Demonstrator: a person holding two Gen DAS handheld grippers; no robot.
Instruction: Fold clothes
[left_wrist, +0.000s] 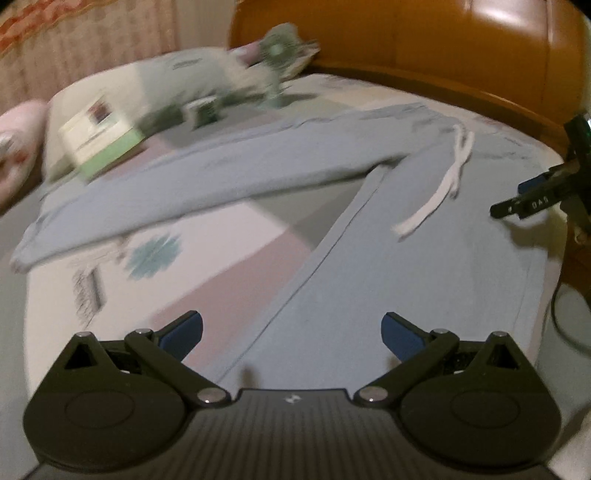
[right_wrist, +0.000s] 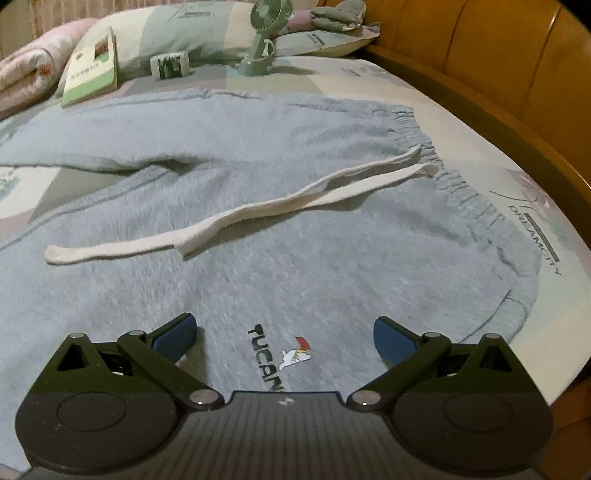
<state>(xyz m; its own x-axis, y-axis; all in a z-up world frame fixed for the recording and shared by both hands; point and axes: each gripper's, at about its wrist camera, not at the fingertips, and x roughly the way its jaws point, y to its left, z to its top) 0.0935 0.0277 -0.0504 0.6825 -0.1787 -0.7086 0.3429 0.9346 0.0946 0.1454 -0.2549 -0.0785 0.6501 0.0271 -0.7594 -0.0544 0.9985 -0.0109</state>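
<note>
Here, pale blue trousers (right_wrist: 258, 206) lie spread flat on a bed (right_wrist: 498, 177), legs splayed apart, white drawstring (right_wrist: 236, 218) loose across the front. Both claws, left (left_wrist: 291, 332) and right (right_wrist: 284, 332), hover wide and empty above the cloth, seemingly poised for a grip.

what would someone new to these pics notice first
The pale blue sweatpants spread flat across the bed, legs splayed apart in the left wrist view, catch the eye first. The white drawstring trails loose over the front from the elastic waistband, with a small printed logo between the right gripper's open jaws. Behind, a small green fan stands by the pillows.
</note>
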